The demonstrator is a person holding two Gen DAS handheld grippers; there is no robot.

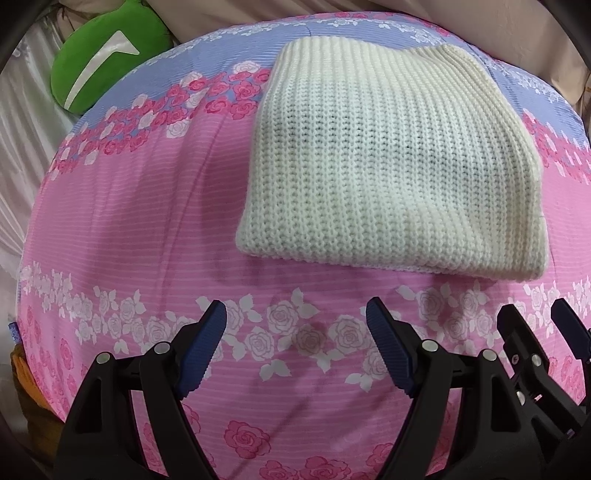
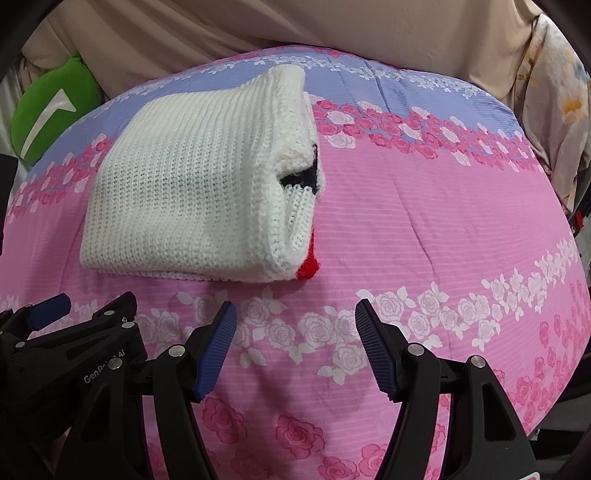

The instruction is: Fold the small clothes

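Observation:
A white knitted garment (image 1: 391,162) lies folded into a thick rectangle on the pink floral bedspread (image 1: 129,206). In the right wrist view the garment (image 2: 192,192) shows its open folded end at the right, with black and red knit details at that edge. My left gripper (image 1: 295,325) is open and empty, hovering just in front of the garment's near edge. My right gripper (image 2: 295,325) is open and empty, in front of the garment's right end. Each gripper shows at the edge of the other's view, the right one (image 1: 535,325) and the left one (image 2: 74,306).
A green plush cushion (image 1: 103,62) lies at the back left of the bed, also in the right wrist view (image 2: 48,110). Beige fabric (image 2: 258,33) rises behind the bed. A floral cloth (image 2: 554,103) hangs at the far right. The bedspread (image 2: 443,221) extends right of the garment.

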